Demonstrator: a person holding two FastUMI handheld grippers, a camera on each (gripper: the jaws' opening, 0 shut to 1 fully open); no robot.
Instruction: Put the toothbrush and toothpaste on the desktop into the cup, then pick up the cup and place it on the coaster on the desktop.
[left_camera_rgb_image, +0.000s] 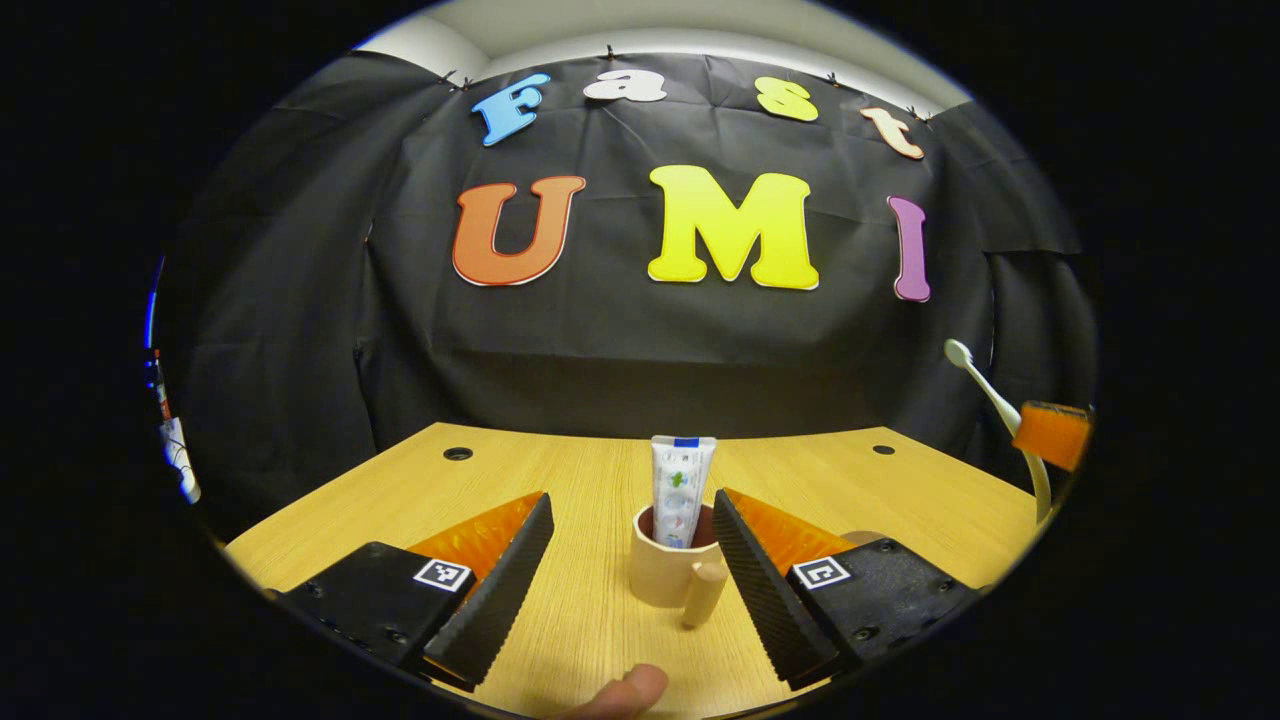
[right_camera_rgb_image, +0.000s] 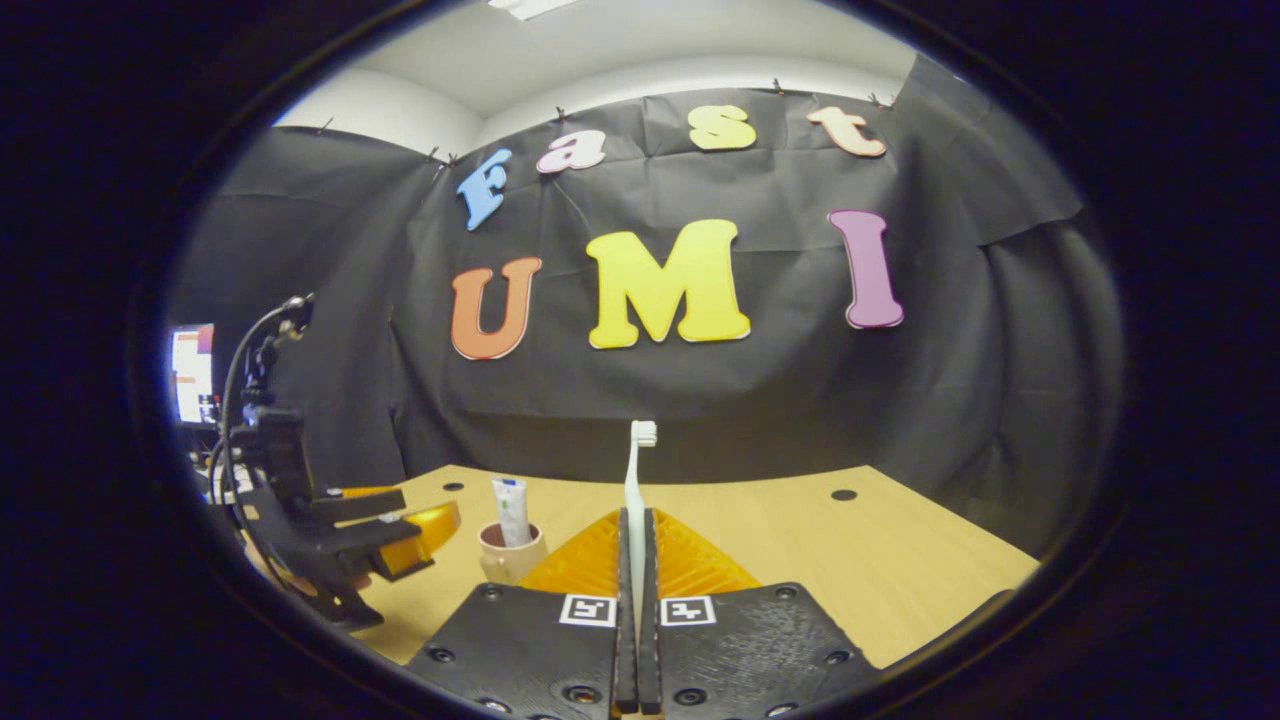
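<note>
Cup (left_camera_rgb_image: 668, 572) standing upright on the desk (left_camera_rgb_image: 560, 640), taken here as landmark; paste tube (left_camera_rgb_image: 682, 490) already inside it, upright, leaning on the far wall, top well above the rim; handle (left_camera_rgb_image: 704, 592) jutting toward the left gripper's camera. Left gripper (left_camera_rgb_image: 632, 570) level with the cup, fingers wide apart, holding nothing, one finger on each side of the cup, neither touching it as far as can be judged. In the right gripper view, same gripper seen left of the cup (right_camera_rgb_image: 510, 555), tube (right_camera_rgb_image: 511, 510) poking out.

Right gripper (right_camera_rgb_image: 636, 560) to the right of the cup and raised above desk level; fingers pressed together on the brush (right_camera_rgb_image: 634, 500), clamped low on its handle, bristle head pointing up; from the left gripper view, brush (left_camera_rgb_image: 995, 405) seen well right of the cup, in the air. Coaster not made out with certainty; perhaps the rounded edge just right of the cup, behind the left gripper's finger.

Judged stage: tube in, brush held and outside the cup.

Handling, as judgement only: brush light, thin, smooth, slightly springy; likely to twist in a narrow grip; mid-handle hold steadier. Cup rigid, light, probably top-heavy with the tall tube; easy to tip if nudged at the rim; best taken across the body below the rim, or by the handle; kept upright so contents stay in.
</note>
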